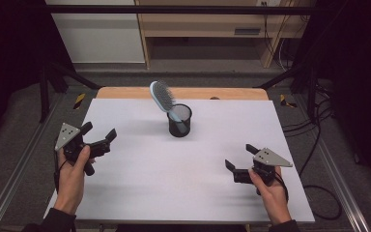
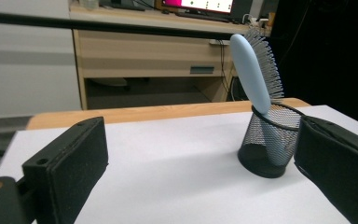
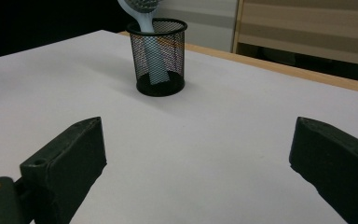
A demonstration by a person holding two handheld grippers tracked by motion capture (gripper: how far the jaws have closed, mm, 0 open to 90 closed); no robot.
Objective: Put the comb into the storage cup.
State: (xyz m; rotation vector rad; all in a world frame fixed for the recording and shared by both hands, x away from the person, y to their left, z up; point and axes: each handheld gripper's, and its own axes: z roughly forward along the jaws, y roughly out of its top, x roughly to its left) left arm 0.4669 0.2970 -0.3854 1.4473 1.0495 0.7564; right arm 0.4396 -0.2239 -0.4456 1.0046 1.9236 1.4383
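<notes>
Leaning handle-down in the black wire-mesh cup [image 1: 179,121] mid-table, the pale blue plastic hairbrush [image 1: 162,95] stands graspable; left gripper [image 1: 99,137] and right gripper [image 1: 239,158] wait apart, jaws wide, empty.

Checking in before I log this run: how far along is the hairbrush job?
Looks done: the hairbrush stands handle-down in the mesh cup, leaning left. In hand: nothing; the left tool and right tool hang open, apart from it. Left: nothing visible.
</notes>
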